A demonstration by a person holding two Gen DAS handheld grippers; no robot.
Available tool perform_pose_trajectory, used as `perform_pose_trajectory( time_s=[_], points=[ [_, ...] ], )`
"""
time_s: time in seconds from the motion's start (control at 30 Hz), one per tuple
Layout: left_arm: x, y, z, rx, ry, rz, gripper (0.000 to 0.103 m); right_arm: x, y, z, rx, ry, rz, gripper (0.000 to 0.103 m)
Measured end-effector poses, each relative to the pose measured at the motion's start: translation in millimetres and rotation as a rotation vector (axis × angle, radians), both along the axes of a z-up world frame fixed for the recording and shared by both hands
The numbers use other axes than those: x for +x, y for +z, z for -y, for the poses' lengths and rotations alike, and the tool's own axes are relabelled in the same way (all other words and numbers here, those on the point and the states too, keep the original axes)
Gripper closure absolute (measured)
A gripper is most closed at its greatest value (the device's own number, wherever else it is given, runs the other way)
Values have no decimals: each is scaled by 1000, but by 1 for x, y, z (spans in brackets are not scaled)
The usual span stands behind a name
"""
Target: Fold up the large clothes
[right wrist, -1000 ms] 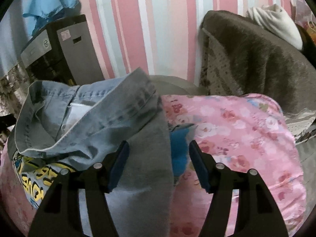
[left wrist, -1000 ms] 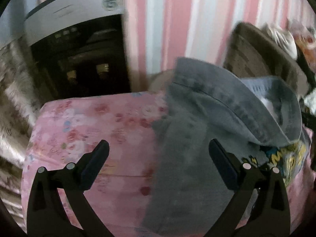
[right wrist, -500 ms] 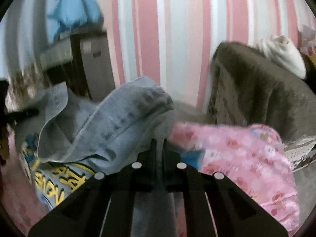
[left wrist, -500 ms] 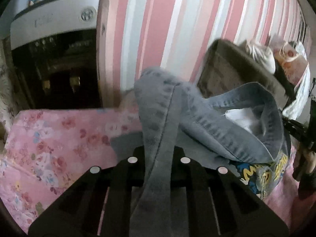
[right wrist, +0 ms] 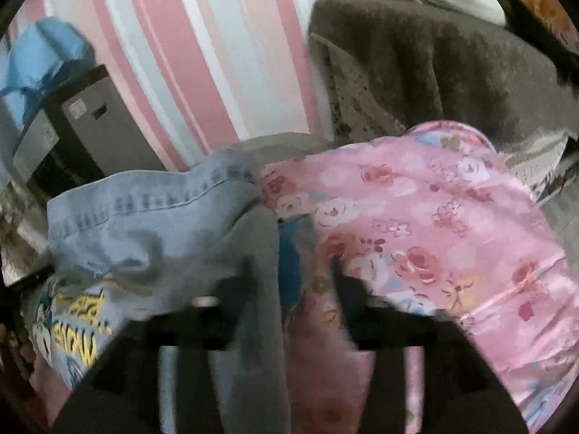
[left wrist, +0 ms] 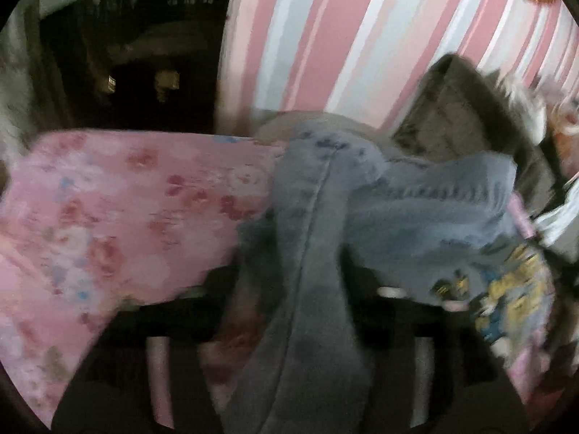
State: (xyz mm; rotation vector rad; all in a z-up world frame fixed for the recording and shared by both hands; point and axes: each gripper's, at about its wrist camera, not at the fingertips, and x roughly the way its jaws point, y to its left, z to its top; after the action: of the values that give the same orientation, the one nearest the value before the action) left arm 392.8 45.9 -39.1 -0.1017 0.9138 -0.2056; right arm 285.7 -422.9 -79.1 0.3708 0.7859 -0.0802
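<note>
Both your grippers just reopened after clamping half a second ago. Left gripper stands wide, with a fold of the denim garment still draped between its jaws, not pinched. Right gripper is partly open, the garment's grey edge hanging loose in the gap. Garment now lies lower, bunched on the pink floral quilt, against the striped wall. Frames blurred.
</note>
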Motion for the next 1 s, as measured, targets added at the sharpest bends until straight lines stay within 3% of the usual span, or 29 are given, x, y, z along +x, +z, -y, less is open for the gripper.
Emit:
perform_pose_trajectory(
  time_s=[0.03, 0.2, 0.4, 0.5, 0.6, 0.63, 0.67, 0.7, 0.73, 0.8, 0.83, 0.87, 0.9, 1.0],
  points=[
    [-4, 4, -2, 28, 9, 16, 4, -3, 1, 0, 5, 10, 5, 41],
    [-26, 9, -5, 66, -37, 25, 3, -27, 5, 1, 47, 34, 18, 29],
    [-34, -12, -16, -55, -52, -47, 3, -50, -14, -19, 71, 52, -16, 29],
    [-25, -30, -24, -167, -53, -109, 3, -49, -26, -19, 131, 19, -44, 28],
    [-24, -31, -18, -151, -58, -84, 3, -48, -31, -17, 192, 8, -49, 29],
    [-24, -31, -14, -148, -54, -82, 3, -47, -32, -17, 203, 10, -45, 34],
    [-24, -31, -10, -150, -61, -80, 8, -46, -34, -19, 231, 29, -35, 45],
    [-25, -31, -6, -163, -80, -81, 24, -44, -36, -19, 253, 45, -28, 48],
    [-27, -29, -4, -180, -107, -86, 29, -42, -37, -22, 265, 53, -25, 53],
    [-27, -25, 2, -152, -108, -89, 43, -38, -36, -25, 266, 75, -17, 67],
    [-29, -21, 3, -143, -107, -83, 49, -38, -34, -26, 262, 79, -10, 80],
    [-31, -17, 4, -138, -106, -79, 61, -38, -31, -27, 249, 85, -3, 87],
    [-35, -8, 0, -156, -108, -62, 72, -39, -26, -28, 242, 95, 15, 88],
    [-48, 14, -8, -206, -120, -34, 77, -49, -7, -30, 239, 108, 74, 91]
  ],
)
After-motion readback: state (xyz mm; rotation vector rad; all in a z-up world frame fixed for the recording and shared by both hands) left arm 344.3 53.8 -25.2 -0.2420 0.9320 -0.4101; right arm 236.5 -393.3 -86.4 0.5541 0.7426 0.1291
